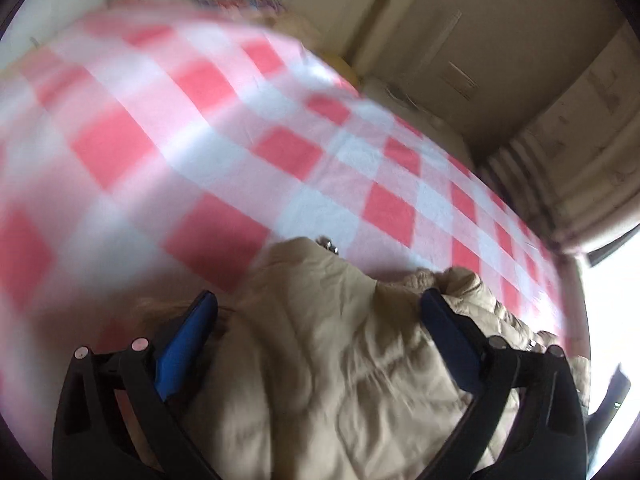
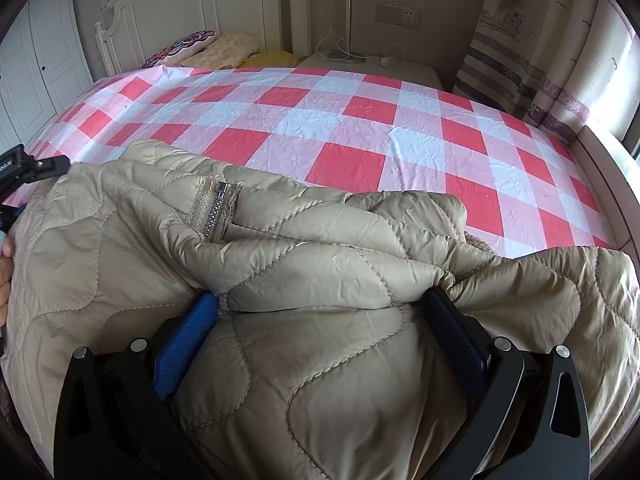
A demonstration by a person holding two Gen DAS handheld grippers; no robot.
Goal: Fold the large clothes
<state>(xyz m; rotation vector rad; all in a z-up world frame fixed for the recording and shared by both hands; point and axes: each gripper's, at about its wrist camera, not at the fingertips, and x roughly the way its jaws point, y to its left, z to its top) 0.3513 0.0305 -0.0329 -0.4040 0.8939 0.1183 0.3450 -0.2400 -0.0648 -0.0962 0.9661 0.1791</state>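
Note:
A beige quilted jacket lies bunched on the near part of a bed with a red, pink and white checked sheet. Its zipper shows on top. My right gripper stands open, its blue-padded fingers wide apart with jacket fabric bulging between them. My left gripper is also open over the jacket, fabric filling the gap between its fingers. The left wrist view is blurred. The other gripper shows at the left edge of the right wrist view.
A white headboard and pillows are at the far end. A nightstand with cables stands beside the bed. Patterned curtains and a window are at the right. White wardrobe doors are at the left.

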